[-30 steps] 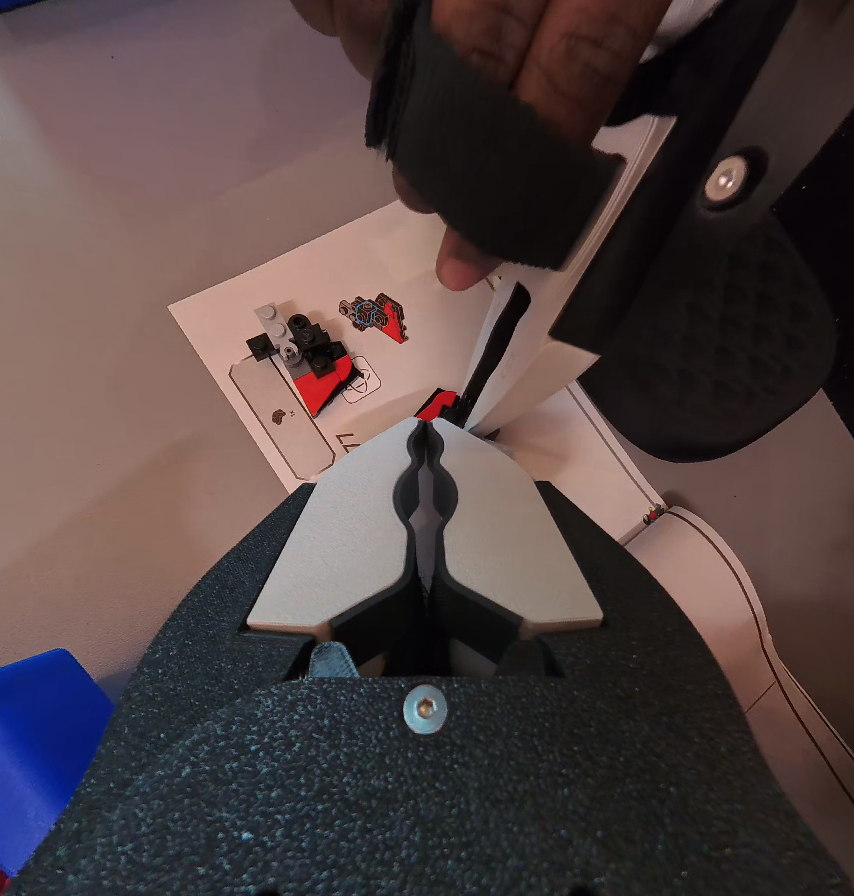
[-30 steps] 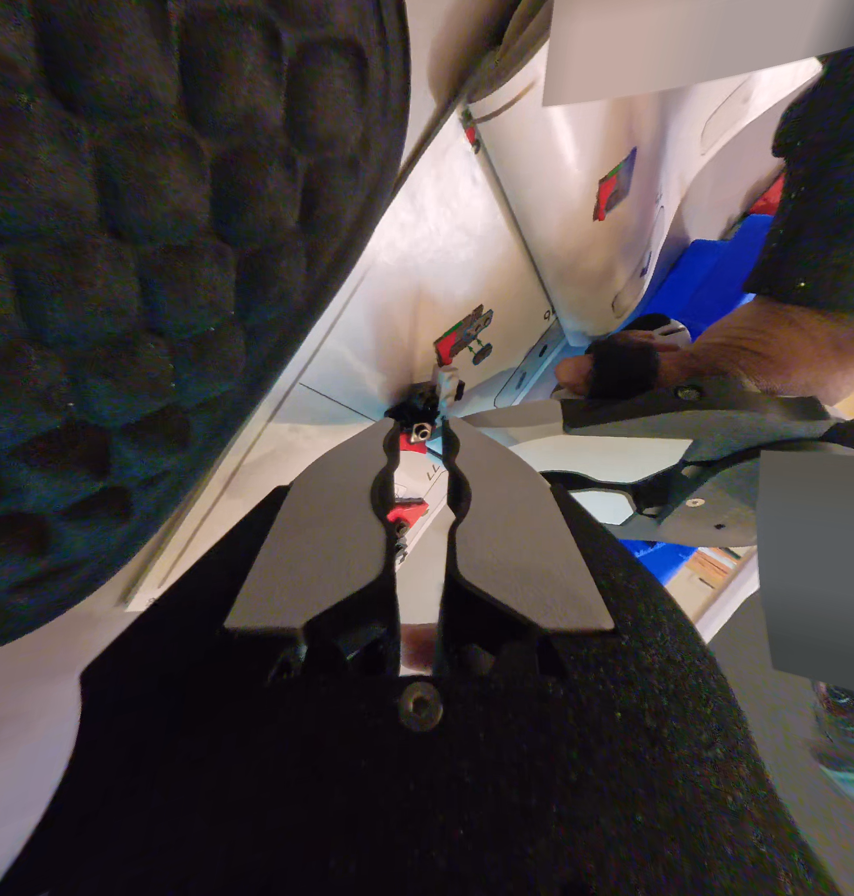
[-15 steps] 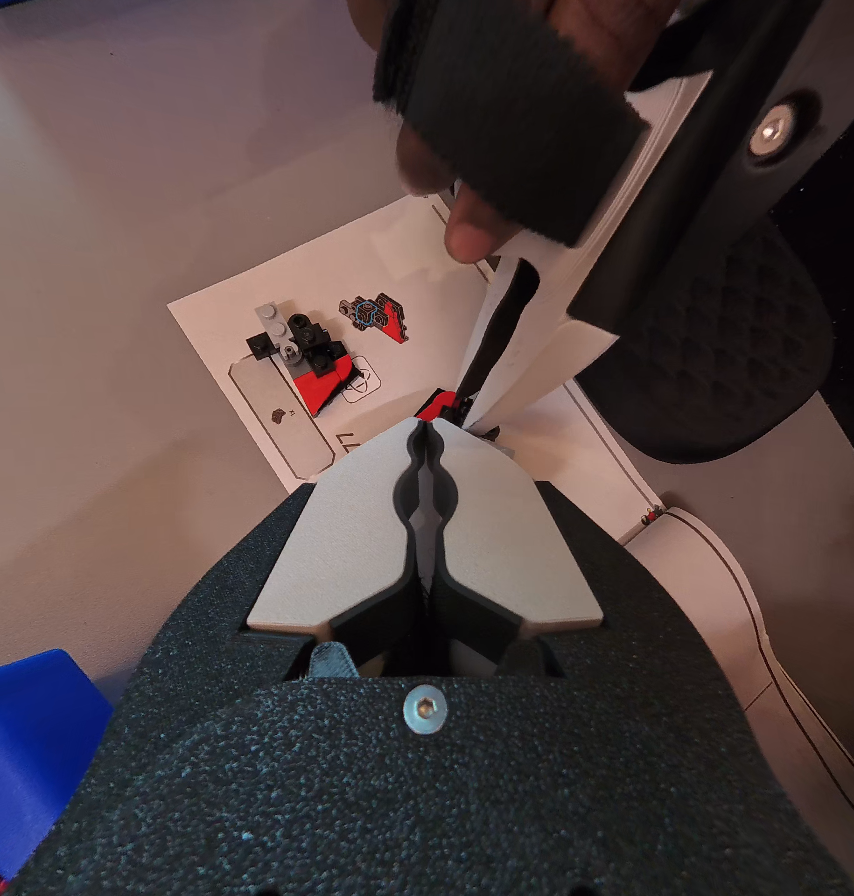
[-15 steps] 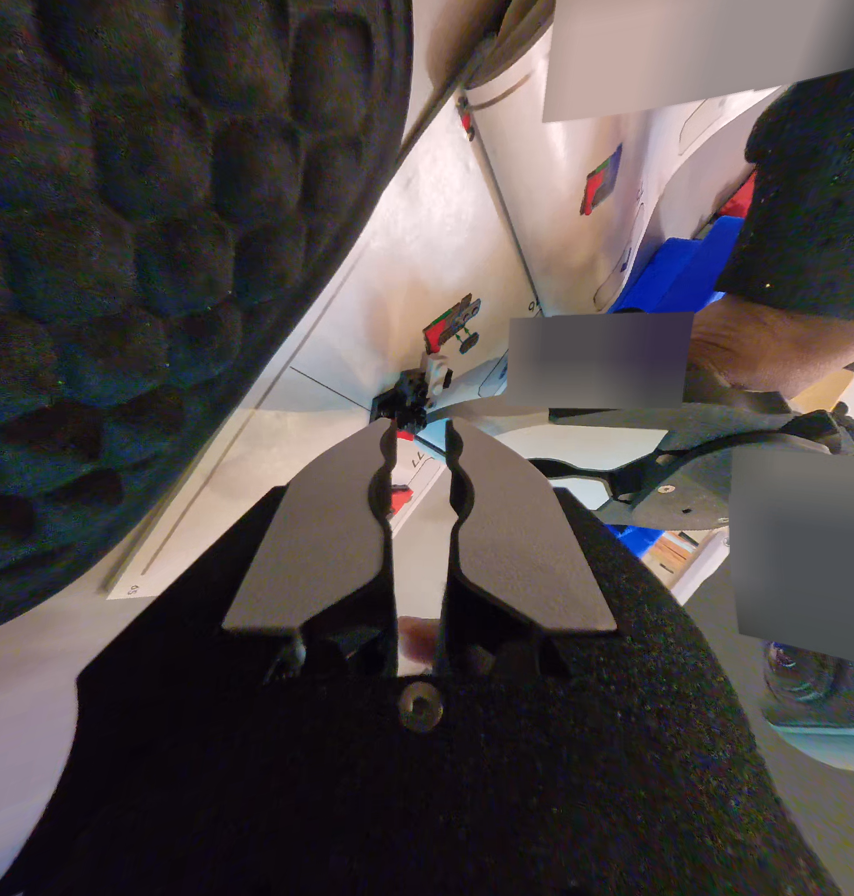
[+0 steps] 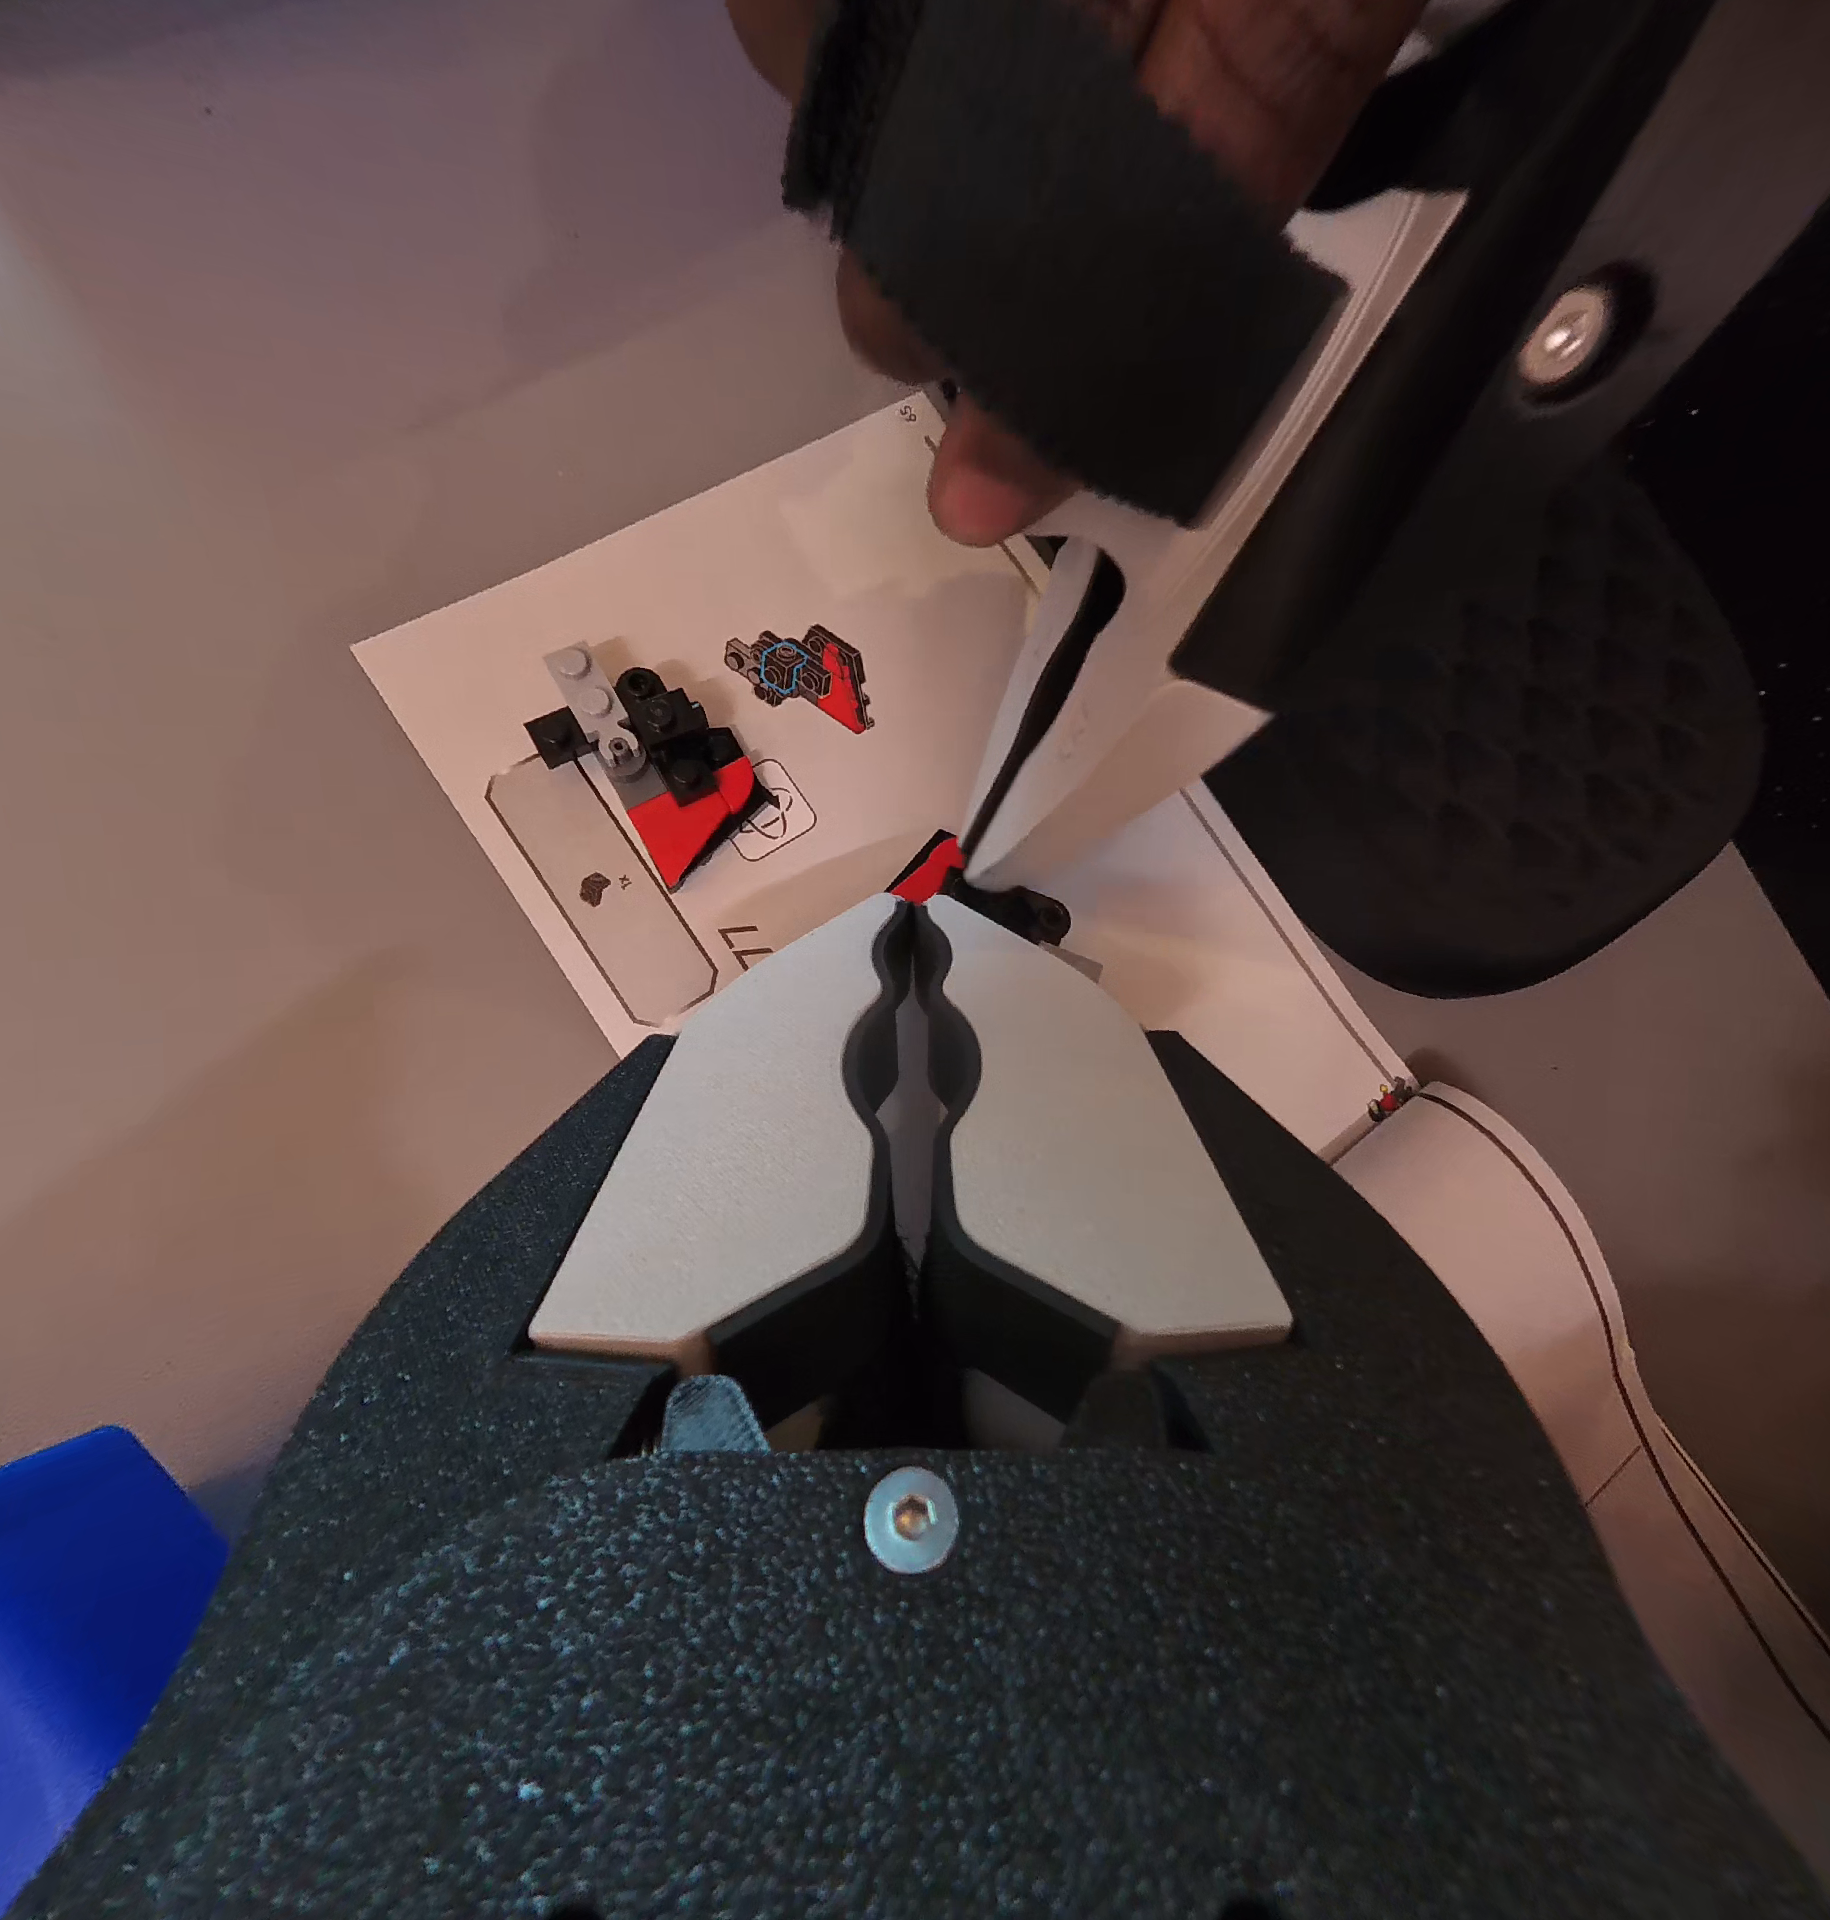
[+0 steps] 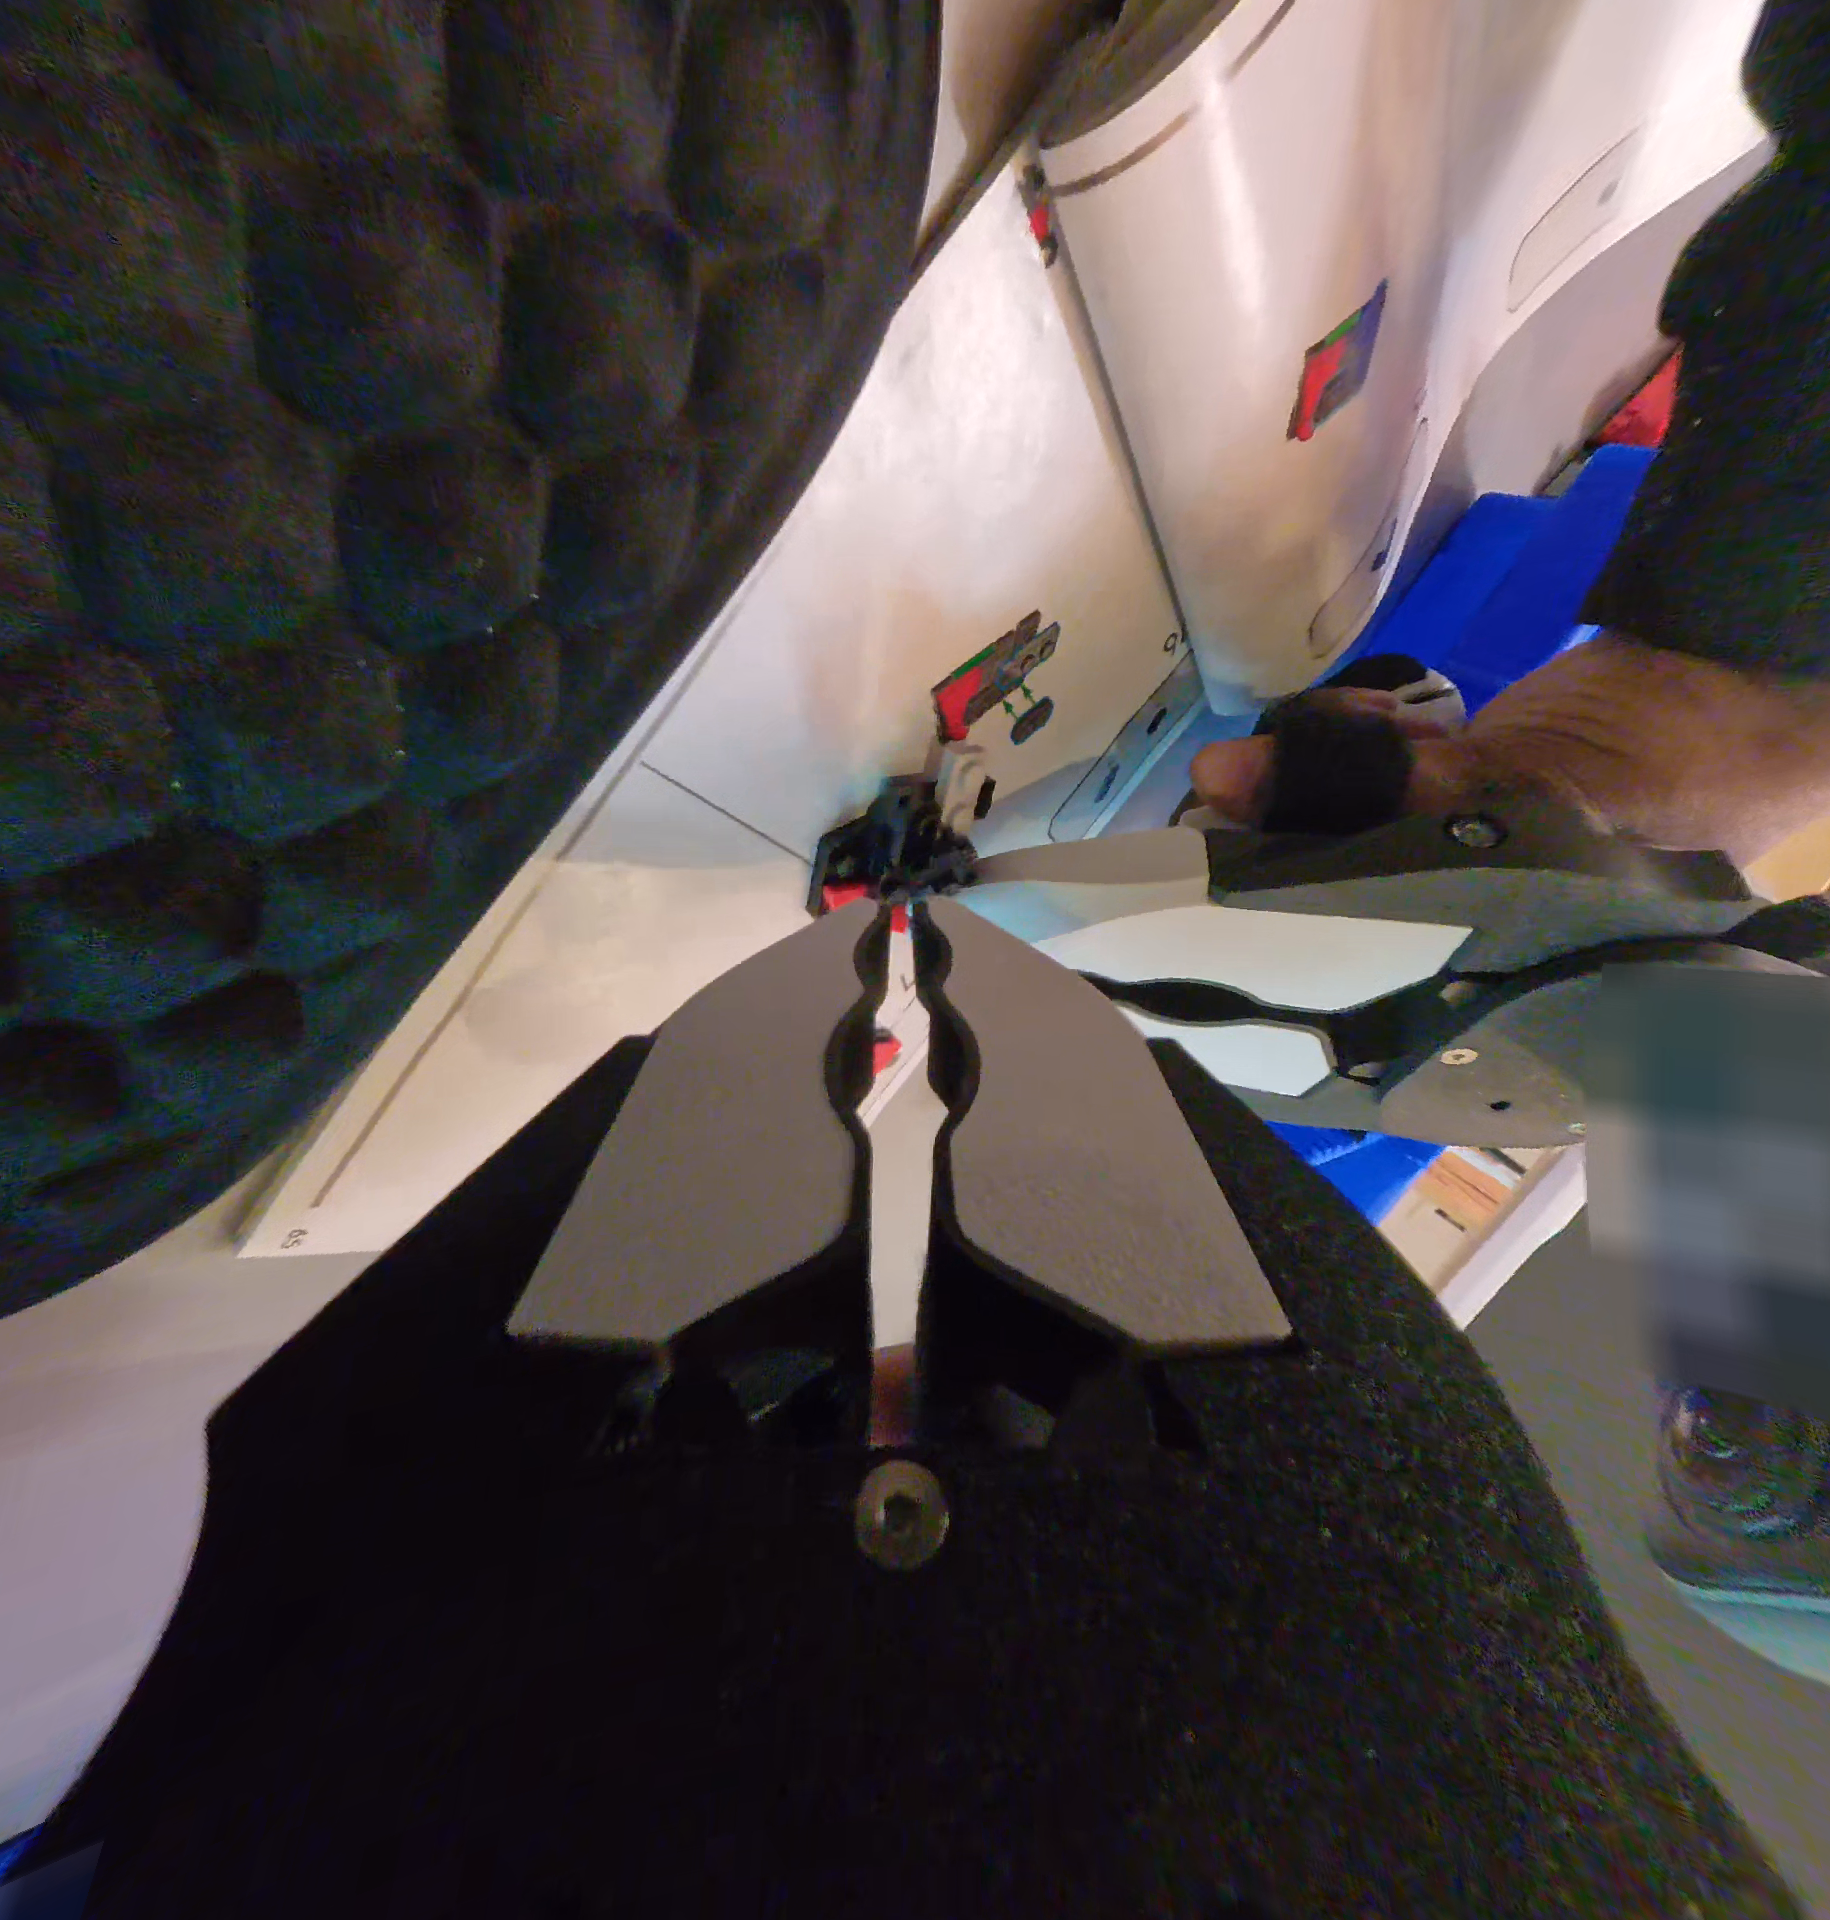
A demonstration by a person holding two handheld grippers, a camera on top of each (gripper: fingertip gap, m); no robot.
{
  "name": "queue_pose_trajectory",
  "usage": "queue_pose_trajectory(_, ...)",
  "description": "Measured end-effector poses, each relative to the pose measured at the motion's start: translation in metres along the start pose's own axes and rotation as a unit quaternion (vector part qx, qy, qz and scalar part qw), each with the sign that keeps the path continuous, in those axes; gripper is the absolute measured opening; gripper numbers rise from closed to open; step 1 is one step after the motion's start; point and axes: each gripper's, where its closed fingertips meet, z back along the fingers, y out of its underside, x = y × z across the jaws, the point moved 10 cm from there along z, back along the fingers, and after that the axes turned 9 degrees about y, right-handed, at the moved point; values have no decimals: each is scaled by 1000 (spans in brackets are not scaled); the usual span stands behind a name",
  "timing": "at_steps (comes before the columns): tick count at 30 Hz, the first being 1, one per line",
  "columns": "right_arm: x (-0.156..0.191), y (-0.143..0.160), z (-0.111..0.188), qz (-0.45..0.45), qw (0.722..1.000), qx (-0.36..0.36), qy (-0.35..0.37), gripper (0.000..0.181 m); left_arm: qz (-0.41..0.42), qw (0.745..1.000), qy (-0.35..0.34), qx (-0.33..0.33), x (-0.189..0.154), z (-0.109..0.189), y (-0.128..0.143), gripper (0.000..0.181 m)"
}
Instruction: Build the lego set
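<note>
A small red and black lego assembly (image 6: 890,836) is held above the white instruction sheet (image 5: 475,665). My left gripper (image 5: 909,909) is shut, with the assembly's red part (image 5: 932,871) at its tips. It enters the right wrist view from the right (image 6: 978,860). My right gripper (image 6: 898,909) has its jaws closed on the assembly's red edge. It comes down from the upper right in the left wrist view (image 5: 978,847). A second assembly (image 5: 646,758) of grey, black and red parts lies on the sheet to the left.
A black pad with a honeycomb pattern (image 5: 1493,748) lies on the sheet's right side and fills the left of the right wrist view (image 6: 319,520). Blue bins stand at the lower left (image 5: 49,1579) and behind (image 6: 1493,582). More booklet pages (image 5: 1493,1226) lie to the right. Only a small space, under 4 cm, lies between the two pairs of fingers.
My right gripper's jaws have closed from a wide gap to a narrow one on the assembly. The hand on it has risen in the left wrist view. My left gripper has stayed still.
</note>
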Motion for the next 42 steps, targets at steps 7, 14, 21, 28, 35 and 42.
queue_pose_trajectory(7, -10, 8, 0, -159, 985, -8, -63, 4, 0, 1000, -4, -4, -1, 0, 1, 0)
queue_pose_trajectory(14, -48, 28, 28, -558, 819, -31, -127, 16, -1, 1000, -11, -9, -2, 0, 2, 0)
queue_pose_trajectory(21, -15, 14, 16, -677, 733, -3, -72, 16, -8, 1000, -14, -9, -3, 0, 2, 0)
queue_pose_trajectory(28, 1, 11, 2, -645, 764, -2, 5, 13, -7, 1000, -16, -11, -3, 0, 2, 0)
queue_pose_trajectory(35, 4, 13, -4, -652, 758, -8, -10, 8, -5, 1000, -15, -14, -3, 0, 3, 0)
queue_pose_trajectory(42, 6, 10, -3, -659, 752, 7, 0, 8, -5, 1000, -16, -13, -3, 0, 3, 0)
